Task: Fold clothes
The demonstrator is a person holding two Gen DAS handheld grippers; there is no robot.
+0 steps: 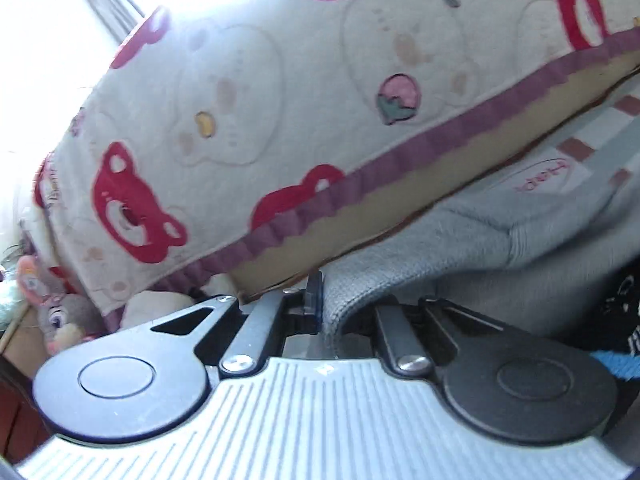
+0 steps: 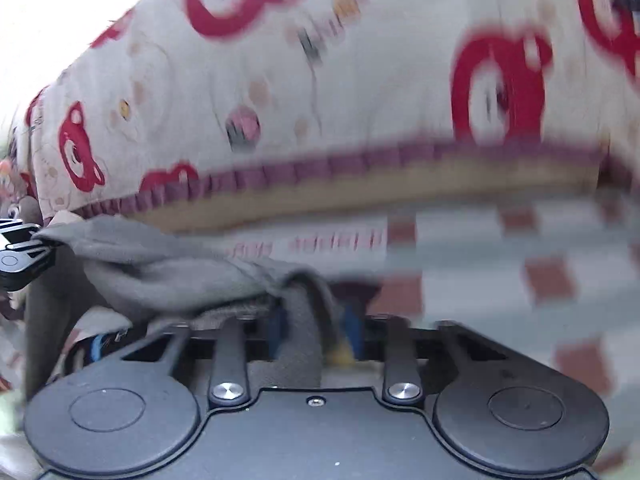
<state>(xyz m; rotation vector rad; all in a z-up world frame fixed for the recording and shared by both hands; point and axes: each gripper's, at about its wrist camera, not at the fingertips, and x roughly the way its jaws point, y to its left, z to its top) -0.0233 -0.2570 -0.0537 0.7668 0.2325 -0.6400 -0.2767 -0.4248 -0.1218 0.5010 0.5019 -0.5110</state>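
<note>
**A:** Where's the grey sweater (image 1: pixel 460 236) sitting?

**B:** Strung between the two. Left gripper (image 1: pixel 320 312) is pinched on its ribbed edge, right gripper (image 2: pixel 308 340) is clamped on another bit, so its long axis runs sideways, over the checked sheet (image 2: pixel 500 260), bear blanket (image 1: pixel 280 100) behind.

Grey garment (image 1: pixel 460 232); cream blanket (image 1: pixel 248 92) w/ red bears, purple trim; sheet (image 2: pixel 500 256) prob. red-checked.

Home bedroom: bear-print quilt (image 1: pixel 248 92), plush toys (image 1: pixel 56 316).
</note>
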